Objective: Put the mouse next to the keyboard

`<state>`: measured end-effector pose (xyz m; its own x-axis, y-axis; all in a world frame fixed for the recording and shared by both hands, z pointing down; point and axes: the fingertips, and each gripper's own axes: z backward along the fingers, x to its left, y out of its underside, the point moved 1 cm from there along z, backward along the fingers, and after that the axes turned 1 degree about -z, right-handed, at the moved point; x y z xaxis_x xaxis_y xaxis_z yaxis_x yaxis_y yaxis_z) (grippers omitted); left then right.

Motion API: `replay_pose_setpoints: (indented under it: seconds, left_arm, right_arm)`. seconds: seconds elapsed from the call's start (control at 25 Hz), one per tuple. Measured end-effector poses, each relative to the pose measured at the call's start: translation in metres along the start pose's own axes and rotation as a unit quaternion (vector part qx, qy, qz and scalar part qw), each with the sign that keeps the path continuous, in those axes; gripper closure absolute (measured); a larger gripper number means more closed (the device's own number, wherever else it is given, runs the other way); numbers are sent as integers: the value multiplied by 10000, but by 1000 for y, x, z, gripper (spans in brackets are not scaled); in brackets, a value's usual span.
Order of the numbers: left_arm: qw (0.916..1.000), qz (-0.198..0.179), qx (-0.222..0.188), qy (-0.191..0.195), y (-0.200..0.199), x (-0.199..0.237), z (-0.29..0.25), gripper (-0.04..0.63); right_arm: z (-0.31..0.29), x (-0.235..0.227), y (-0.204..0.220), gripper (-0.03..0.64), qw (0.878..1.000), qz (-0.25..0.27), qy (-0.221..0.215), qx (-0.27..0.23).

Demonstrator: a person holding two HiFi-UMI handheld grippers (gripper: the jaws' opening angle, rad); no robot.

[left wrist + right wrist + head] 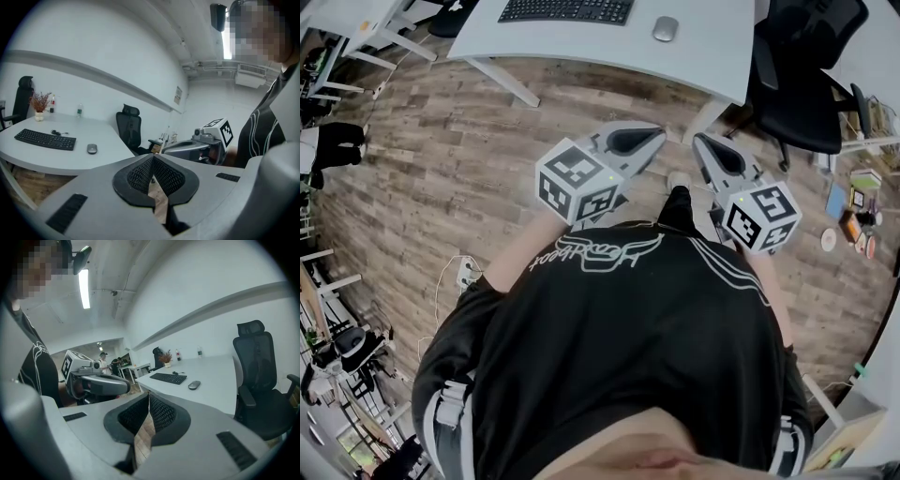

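We hold the 2 claws in close against the body, over the brown wood-plank floor and well short of the white curved worktop. Both point toward it, which looks to us like a carrying or resting pose, not a reach.

The left claw has its ribbed black pads closed tip to tip. Only a thin slit of floor shows behind them and nothing is held. The right claw is pressed together the same way and is also empty.

The small grey oval mouse lies on the worktop near the right end of the flat black keyboard, with a strip of bare surface between the 2. That fits a mouse already set beside the keyboard. It fits equally well a mouse yet to be drawn closer, and we cannot settle which.

There is bare worktop in front of the mouse, down to the near edge, and more to its right. The tall black office chair crowds that right corner, so we judge the freest approach to be straight in over the near edge.
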<state>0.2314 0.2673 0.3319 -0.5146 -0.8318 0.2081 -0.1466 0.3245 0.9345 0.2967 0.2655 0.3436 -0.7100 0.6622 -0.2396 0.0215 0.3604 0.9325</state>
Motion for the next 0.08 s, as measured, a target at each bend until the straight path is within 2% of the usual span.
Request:
replay_pose_setpoints:
  seconds: [0.08]
  left_arm:
    - [10000, -2, 16, -13, 1, 0, -2, 588]
  right_arm:
    - [0, -2, 1, 606, 10000, -18, -1, -2]
